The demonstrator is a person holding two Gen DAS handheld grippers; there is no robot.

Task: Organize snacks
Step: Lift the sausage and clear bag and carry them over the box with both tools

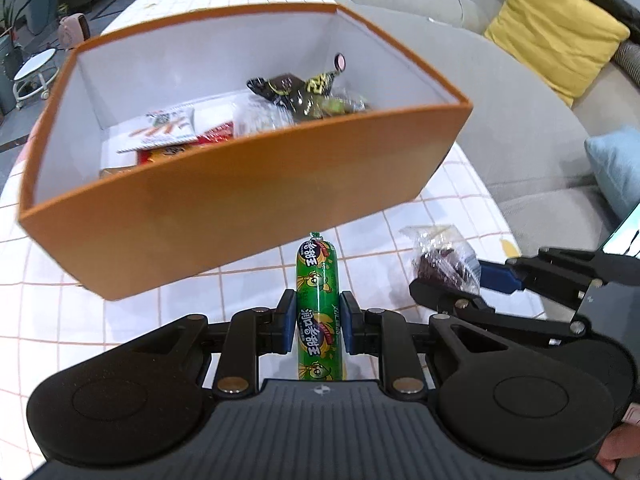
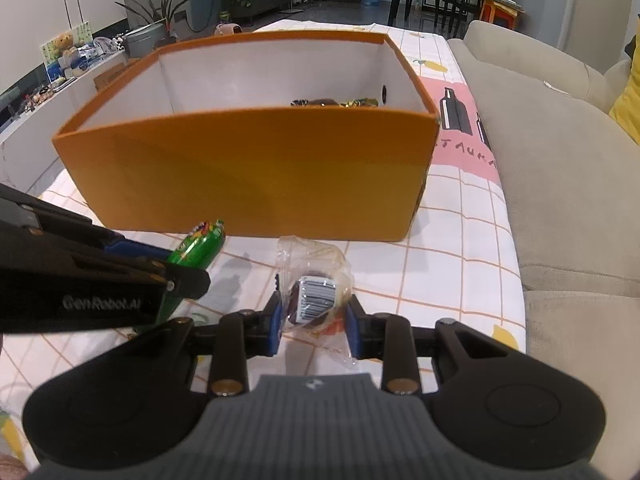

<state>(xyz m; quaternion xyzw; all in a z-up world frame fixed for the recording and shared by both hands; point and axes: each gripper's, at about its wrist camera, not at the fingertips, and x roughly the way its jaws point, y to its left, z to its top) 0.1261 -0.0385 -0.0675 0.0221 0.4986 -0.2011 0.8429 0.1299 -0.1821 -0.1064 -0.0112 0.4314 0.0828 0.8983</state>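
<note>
Both pairs of jaws are clamped on snacks: the left gripper pinches a green sausage stick between its blue pads, and the right gripper squeezes a clear-wrapped dark snack with a barcode label facing the camera. Each snack sits near the front edge of the checked tablecloth, just in front of the orange box, whose long front wall faces both grippers. Whether either snack has left the cloth is hard to tell; the sausage stick seems slightly raised. Inside the box, the left wrist view shows several packets already lying on the floor: a white and red flat packet toward the left, and a heap of dark and clear wrappers toward the far right corner. So the sorting looks well advanced, with these two items apparently the last loose ones on the visible part of the cloth. What remains, by my reading, is to carry both over the front wall and let them go inside.
</note>
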